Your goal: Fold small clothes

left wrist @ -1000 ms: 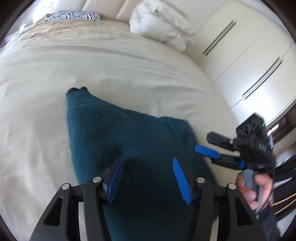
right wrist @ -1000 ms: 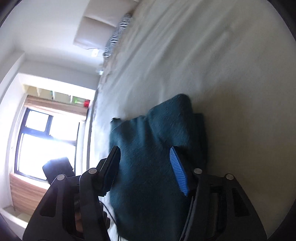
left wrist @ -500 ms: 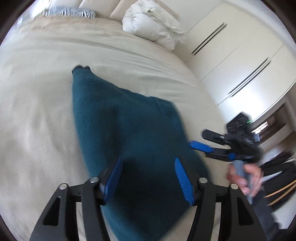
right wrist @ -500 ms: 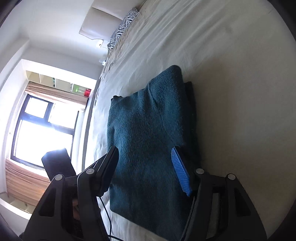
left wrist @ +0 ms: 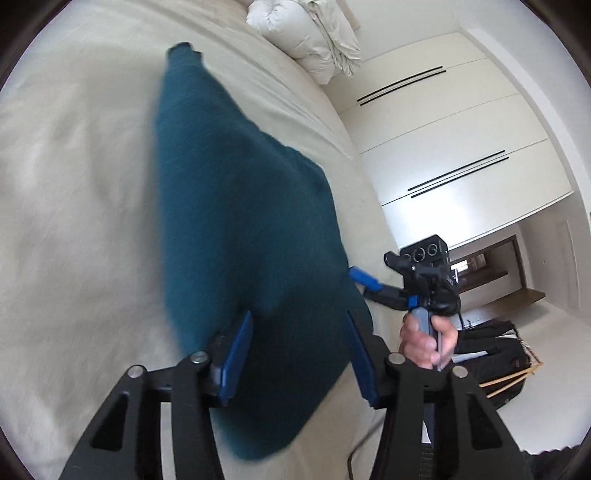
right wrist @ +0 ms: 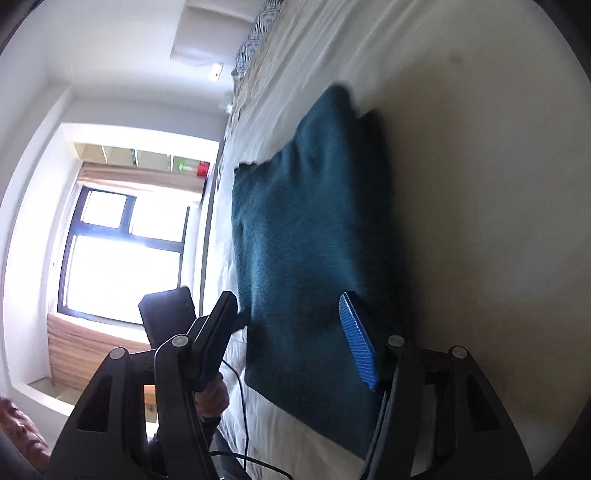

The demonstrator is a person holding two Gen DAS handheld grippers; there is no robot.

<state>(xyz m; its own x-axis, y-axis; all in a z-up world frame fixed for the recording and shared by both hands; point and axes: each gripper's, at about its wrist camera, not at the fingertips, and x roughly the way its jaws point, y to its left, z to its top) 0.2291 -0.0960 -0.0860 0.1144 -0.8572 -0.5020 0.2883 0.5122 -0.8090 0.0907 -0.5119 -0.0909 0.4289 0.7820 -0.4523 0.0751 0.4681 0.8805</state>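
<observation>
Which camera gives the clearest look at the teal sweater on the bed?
The right wrist view: the teal sweater lies sharp there, its layered right edge visible. The left wrist view shows more of its length, but motion blur smears its edges.

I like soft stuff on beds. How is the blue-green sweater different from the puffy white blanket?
The sweater is dark teal; the blanket is white. The sweater lies flat near the bed's close end; the blanket sits bunched in a puffy heap at the far end. Both rest on the bed.
</observation>
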